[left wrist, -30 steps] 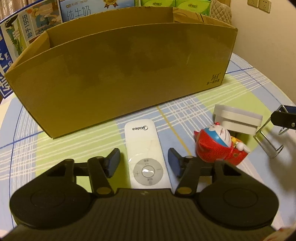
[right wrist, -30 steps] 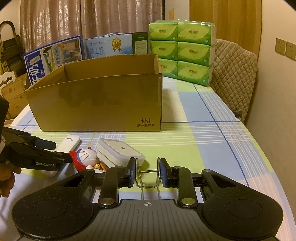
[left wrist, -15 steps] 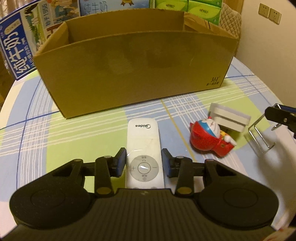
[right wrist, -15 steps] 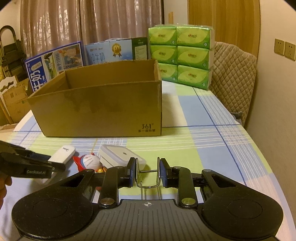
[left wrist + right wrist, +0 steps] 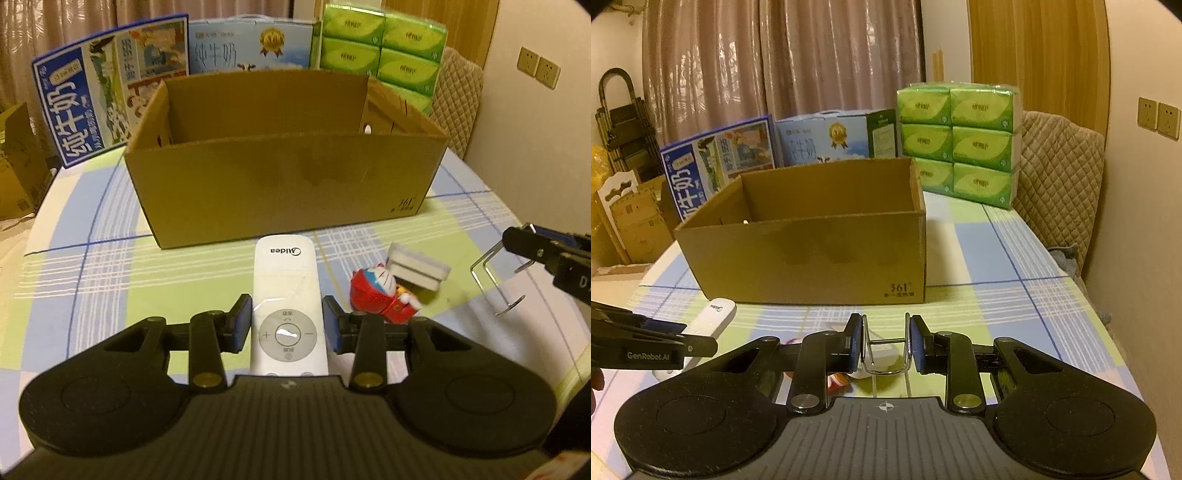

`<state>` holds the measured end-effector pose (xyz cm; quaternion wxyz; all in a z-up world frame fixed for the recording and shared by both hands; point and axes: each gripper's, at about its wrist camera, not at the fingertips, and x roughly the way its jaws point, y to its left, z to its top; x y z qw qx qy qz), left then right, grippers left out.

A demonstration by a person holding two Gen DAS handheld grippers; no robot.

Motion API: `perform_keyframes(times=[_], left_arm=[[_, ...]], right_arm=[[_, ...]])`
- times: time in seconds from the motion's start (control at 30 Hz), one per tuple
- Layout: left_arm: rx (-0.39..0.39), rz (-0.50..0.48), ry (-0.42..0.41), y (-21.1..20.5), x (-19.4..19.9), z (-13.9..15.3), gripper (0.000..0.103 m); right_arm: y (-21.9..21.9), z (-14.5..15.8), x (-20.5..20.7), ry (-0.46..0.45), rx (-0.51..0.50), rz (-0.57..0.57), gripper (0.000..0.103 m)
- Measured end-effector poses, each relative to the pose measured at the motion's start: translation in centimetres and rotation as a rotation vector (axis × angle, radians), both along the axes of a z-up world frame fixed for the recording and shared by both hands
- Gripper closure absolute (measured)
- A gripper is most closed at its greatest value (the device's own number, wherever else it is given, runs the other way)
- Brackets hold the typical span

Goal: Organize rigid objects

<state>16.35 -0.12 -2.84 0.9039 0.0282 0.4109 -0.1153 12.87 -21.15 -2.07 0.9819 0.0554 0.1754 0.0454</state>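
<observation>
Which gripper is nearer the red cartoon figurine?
Left. The left gripper, clamped on the white remote, sits just beside the figurine; the right gripper, holding the wire rack, is farther off to its right.

The right claw (image 5: 882,341) grips a wire rack (image 5: 885,345) before the cardboard box (image 5: 827,254).

My left camera: looked steeply down along my tongs, close over the table (image 5: 110,266). My right camera: looked nearly level. Shared by both: cardboard box (image 5: 280,188) (image 5: 812,254), tissue packs (image 5: 380,40) (image 5: 956,144).
</observation>
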Motion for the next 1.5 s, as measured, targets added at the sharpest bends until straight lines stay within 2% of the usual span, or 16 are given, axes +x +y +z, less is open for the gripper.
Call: perform_keyframes(times=[0.37, 0.7, 1.5], left_arm=[[-0.020, 0.034, -0.048, 0.5, -2.6, 3.7, 0.068], [-0.023, 0.034, -0.076, 0.4, -3.6, 5.6, 0.068], [-0.022, 0.046, -0.083, 0.7, -4.0, 6.2, 0.068]], right_arm=[[0.4, 2.0, -1.7, -0.027, 0.006, 0.018, 0.079], [0.9, 3.5, -2.9, -0.059, -0.001, 0.030, 0.079], [1.4, 4.1, -2.9, -0.062, -0.003, 0.044, 0.079]])
